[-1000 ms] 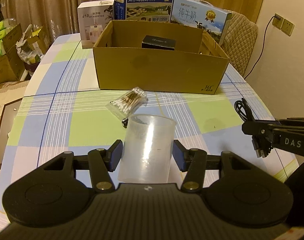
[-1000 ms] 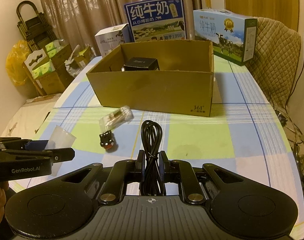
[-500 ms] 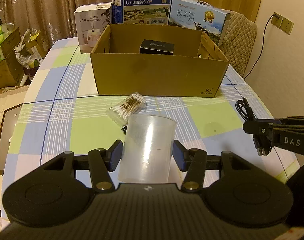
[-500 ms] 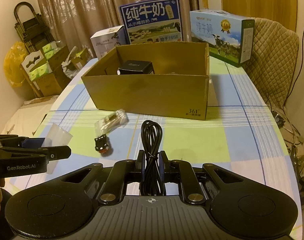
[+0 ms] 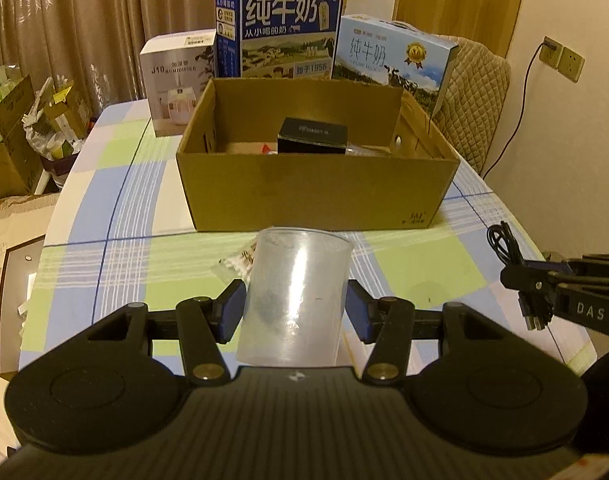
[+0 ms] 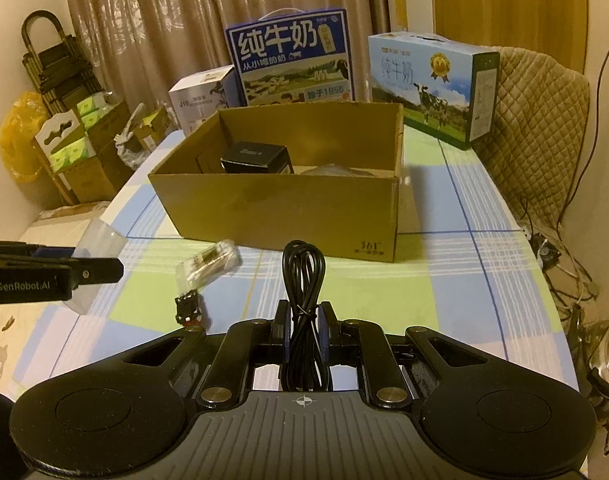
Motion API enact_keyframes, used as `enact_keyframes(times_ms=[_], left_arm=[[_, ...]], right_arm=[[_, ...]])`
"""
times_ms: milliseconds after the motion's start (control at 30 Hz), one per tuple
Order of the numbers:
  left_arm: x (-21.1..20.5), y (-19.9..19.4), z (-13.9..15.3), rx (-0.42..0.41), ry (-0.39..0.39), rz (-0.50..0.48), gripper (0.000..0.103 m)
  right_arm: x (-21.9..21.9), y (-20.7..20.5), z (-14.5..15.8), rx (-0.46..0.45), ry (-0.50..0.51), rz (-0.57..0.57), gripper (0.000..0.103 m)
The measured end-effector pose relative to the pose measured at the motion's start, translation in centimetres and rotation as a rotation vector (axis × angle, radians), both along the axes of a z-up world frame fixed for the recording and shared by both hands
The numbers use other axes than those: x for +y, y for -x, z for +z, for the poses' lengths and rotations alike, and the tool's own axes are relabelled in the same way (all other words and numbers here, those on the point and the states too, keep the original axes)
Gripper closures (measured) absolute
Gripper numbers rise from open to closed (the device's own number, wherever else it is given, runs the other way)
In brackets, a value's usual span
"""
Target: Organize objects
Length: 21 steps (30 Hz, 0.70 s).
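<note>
A clear plastic cup (image 5: pixel 294 296) is clamped upright between the blue pads of my left gripper (image 5: pixel 294 314), lifted above the checked tablecloth in front of the open cardboard box (image 5: pixel 316 196). In the right wrist view the cup (image 6: pixel 98 240) shows at the far left, held by that same gripper. My right gripper (image 6: pixel 303 334) is shut on a coiled black cable (image 6: pixel 303 280), which also appears at the right edge of the left wrist view as the cable (image 5: pixel 504 240). Inside the box sits a small black box (image 5: pixel 312 136). A bag of cotton swabs (image 6: pixel 210 262) and a small black-and-red object (image 6: pixel 188 308) lie on the table.
Behind the cardboard box stand a white humidifier box (image 5: pixel 176 84), a tall blue milk carton (image 5: pixel 280 32) and a lower milk carton (image 5: pixel 392 60). A quilted chair (image 6: pixel 540 120) is at the right. Cartons and bags crowd the floor at left (image 6: pixel 64 148).
My left gripper has risen and moved toward the cardboard box with the cup, so more of the box's inside shows. The right gripper with the cable has barely moved.
</note>
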State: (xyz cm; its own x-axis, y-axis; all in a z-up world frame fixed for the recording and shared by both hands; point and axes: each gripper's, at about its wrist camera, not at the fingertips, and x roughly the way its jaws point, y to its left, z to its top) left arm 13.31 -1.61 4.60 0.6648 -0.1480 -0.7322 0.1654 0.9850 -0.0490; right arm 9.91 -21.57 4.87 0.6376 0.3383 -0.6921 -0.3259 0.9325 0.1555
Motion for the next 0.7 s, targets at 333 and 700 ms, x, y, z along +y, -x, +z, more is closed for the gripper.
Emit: enact_keyframes(times_ms=[333, 700], left_arm=[[0.2, -1.6, 1.3, -0.018, -0.007, -0.007, 0.054], [0.7, -4.5, 2.0, -0.021, -0.024, -0.026, 0.054]], right_arm=[[0.6, -2.0, 1.4, -0.022, 0.009, 0.021, 0.093], [0.1, -6.0, 2.7, -0.03, 0.021, 0.018, 0.093]])
